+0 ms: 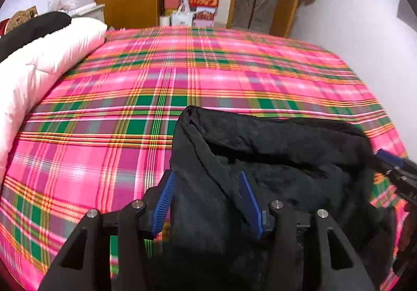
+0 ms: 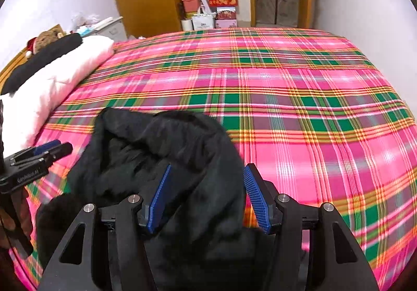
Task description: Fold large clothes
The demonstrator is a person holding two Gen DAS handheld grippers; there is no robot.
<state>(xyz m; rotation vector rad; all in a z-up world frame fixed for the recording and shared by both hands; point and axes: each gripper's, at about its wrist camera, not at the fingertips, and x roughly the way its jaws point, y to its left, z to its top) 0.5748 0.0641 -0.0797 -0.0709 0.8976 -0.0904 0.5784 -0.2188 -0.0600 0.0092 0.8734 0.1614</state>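
Garment: black fleecy clothing [image 1: 273, 160], bunched at the near edge of the bed [image 1: 208, 61].
Cover: pink plaid sheet.
Left gripper [image 1: 207, 199]: jaws apart, fabric lying between them.
Right gripper [image 2: 207, 195]: jaws apart around fabric; contact apparently loose.
Bedside: white quilt [image 2: 60, 74], far left.

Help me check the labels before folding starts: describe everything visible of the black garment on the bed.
The black garment is a dark, fuzzy, fleece-looking piece, bunched and unfolded at the near edge of the pink plaid bedspread. A thick rolled rim, possibly a collar or hood, arches over a hollow opening. The left gripper and the right gripper are both open, each straddling a part of its near edge. Its full shape is hidden.
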